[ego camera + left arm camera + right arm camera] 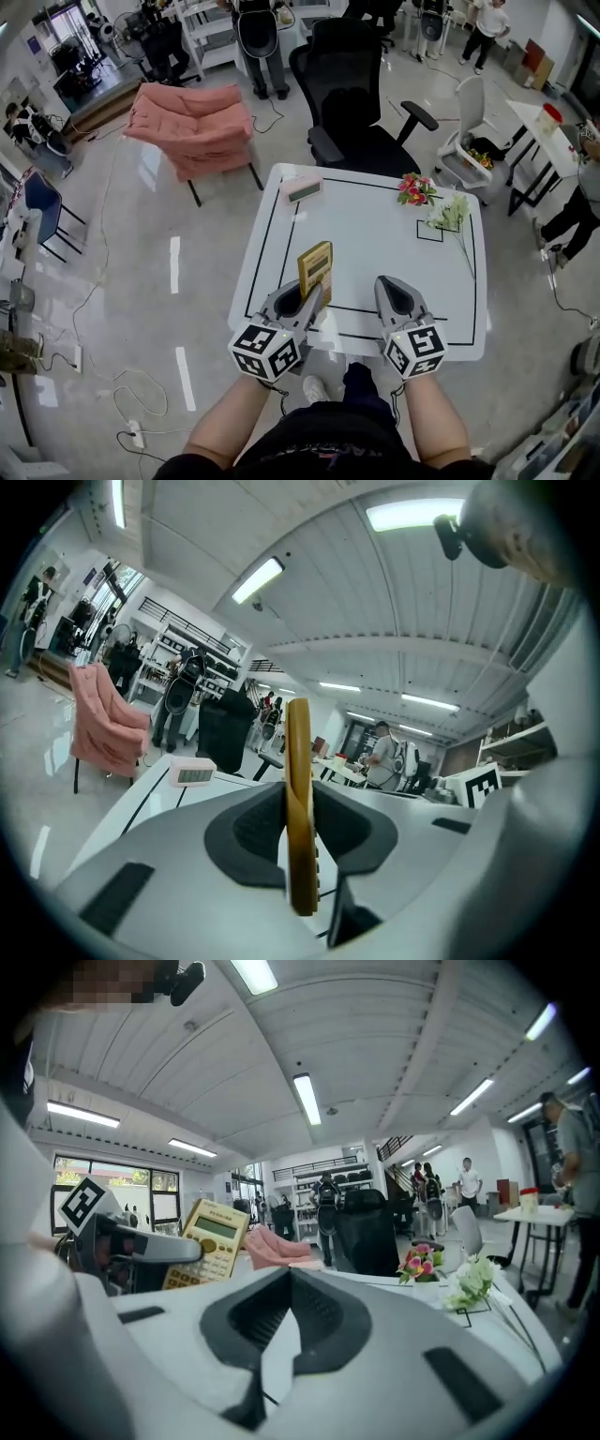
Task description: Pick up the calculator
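While the fingers of the left gripper (314, 294) clamp the flat yellow plastic calculator (315, 262) upright above the white square counter (375, 234), the right gripper (386, 285) has its fingers closed, empty, just beside it.

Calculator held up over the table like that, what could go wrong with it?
It might slip: only the left gripper pinches the calculator, near one end, so it could twist loose and drop onto the table. The right gripper is shut and empty close beside it, so a careless move could knock the calculator.
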### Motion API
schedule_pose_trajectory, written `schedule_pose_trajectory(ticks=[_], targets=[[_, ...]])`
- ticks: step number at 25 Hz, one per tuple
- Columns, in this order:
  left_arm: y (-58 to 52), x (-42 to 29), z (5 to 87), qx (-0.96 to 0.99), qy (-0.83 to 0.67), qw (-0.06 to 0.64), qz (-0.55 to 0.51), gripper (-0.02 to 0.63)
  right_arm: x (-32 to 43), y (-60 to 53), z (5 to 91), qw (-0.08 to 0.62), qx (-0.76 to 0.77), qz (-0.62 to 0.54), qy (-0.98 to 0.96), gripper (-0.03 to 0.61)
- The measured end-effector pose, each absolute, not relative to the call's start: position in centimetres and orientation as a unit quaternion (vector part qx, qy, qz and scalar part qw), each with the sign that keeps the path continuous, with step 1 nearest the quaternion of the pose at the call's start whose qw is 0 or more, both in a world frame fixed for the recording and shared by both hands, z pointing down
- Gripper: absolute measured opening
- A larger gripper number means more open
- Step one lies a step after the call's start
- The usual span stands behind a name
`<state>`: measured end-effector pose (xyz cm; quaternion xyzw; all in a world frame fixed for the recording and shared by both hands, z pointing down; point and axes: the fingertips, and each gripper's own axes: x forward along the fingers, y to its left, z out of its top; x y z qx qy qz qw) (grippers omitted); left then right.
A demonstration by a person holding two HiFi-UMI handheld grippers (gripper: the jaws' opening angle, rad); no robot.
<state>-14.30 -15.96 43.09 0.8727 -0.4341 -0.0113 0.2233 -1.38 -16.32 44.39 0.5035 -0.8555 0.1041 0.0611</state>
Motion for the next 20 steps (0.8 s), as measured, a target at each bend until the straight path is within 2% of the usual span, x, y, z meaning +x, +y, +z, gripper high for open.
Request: schedule_pose_trajectory(ticks=[13,20], targets=[[-10.6,-13.6,42.4,0.884,-0.413,0.22,-0.014,0.08,-1.4,-10.7,41.2,0.064,0.51,0.066,-0.855,0.002],[-7.7,-10.3,43.2,0.88,-0.415,0.231,-0.012,0.08,1.6,-8.6,40.4,0.071,0.505,0.058,-0.858,0.002]])
